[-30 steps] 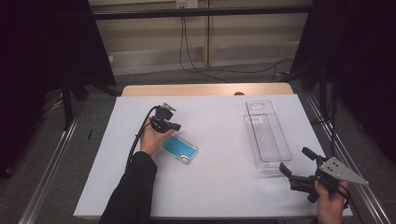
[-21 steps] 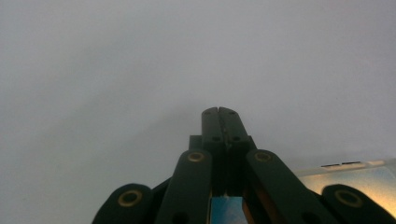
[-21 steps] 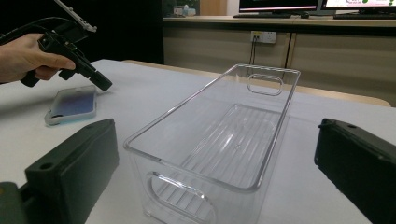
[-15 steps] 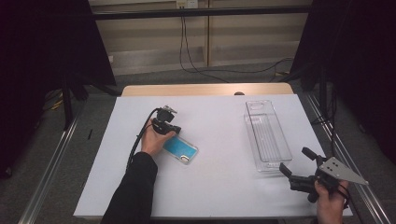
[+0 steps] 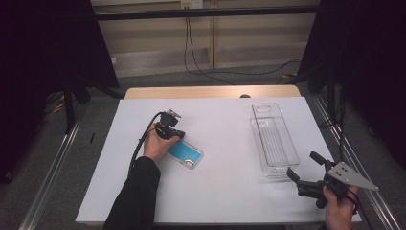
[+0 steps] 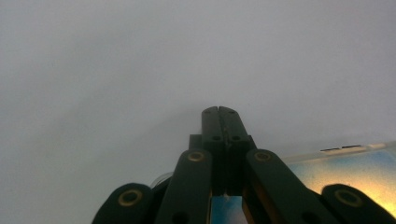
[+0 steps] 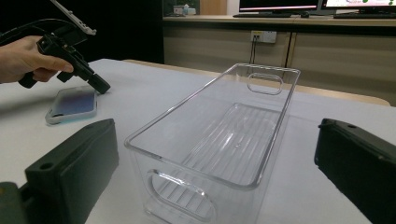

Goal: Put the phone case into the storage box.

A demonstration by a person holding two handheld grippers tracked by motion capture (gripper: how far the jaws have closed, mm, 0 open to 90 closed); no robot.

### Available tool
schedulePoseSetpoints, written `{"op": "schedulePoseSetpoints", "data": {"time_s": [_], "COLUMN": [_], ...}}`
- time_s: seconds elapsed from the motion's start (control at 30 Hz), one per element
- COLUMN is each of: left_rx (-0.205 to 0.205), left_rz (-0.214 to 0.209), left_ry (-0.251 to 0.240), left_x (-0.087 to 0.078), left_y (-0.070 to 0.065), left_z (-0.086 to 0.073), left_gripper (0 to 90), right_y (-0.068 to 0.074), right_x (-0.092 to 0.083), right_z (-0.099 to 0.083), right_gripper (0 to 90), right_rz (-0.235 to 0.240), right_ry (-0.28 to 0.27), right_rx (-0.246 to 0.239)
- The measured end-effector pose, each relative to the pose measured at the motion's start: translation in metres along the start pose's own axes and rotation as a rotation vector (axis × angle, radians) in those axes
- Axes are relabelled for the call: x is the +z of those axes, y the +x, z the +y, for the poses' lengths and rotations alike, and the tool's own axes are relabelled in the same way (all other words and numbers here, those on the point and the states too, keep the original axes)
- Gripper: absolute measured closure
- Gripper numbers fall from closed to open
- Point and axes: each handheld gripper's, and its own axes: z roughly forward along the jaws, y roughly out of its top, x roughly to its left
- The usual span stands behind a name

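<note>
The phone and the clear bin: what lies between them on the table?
Nothing: bare white table separates the phone from the clear bin, seen in the high view.

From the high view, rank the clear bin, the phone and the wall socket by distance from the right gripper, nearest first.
1. Clear bin: just up-left of the right gripper, on the table's right side.
2. Phone: far left, by the left gripper.
3. Wall socket: top, on the back wall.
</note>
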Motion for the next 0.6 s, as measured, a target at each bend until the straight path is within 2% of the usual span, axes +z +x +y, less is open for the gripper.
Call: {"op": "schedulePoseSetpoints", "data": {"time_s": [0.1, 0.2, 0.37, 0.47, 0.6], "left_rx": [0.009, 0.01, 0.014, 0.005, 0.023], "left_rz": [0.012, 0.002, 0.01, 0.006, 0.013], "left_ry": [-0.004, -0.001, -0.004, -0.013, -0.002], "left_x": [-0.0002, -0.0009, -0.0016, -0.0023, -0.0051], "left_y": [-0.0012, -0.0004, -0.0012, -0.0013, -0.0028], "left_z": [-0.0011, -0.0017, -0.0027, -0.0047, -0.0068], "left_gripper": [90.0, 90.0, 90.0, 90.0, 90.0], "right_y": [0.0005, 0.0, -0.0002, 0.0001, 0.0001], "right_x": [-0.0005, -0.0012, -0.0018, -0.0022, -0.0024], "right_z": [0.0, -0.0001, 0.0, 0.0003, 0.0005], "right_gripper": [0.0, 0.0, 0.0, 0.0, 0.0], "right_rz": [-0.004, -0.005, -0.011, 0.008, 0.004], "right_ry": [-0.004, -0.003, -0.003, -0.004, -0.007], "right_rx": [0.004, -0.002, -0.008, -0.012, -0.019]}}
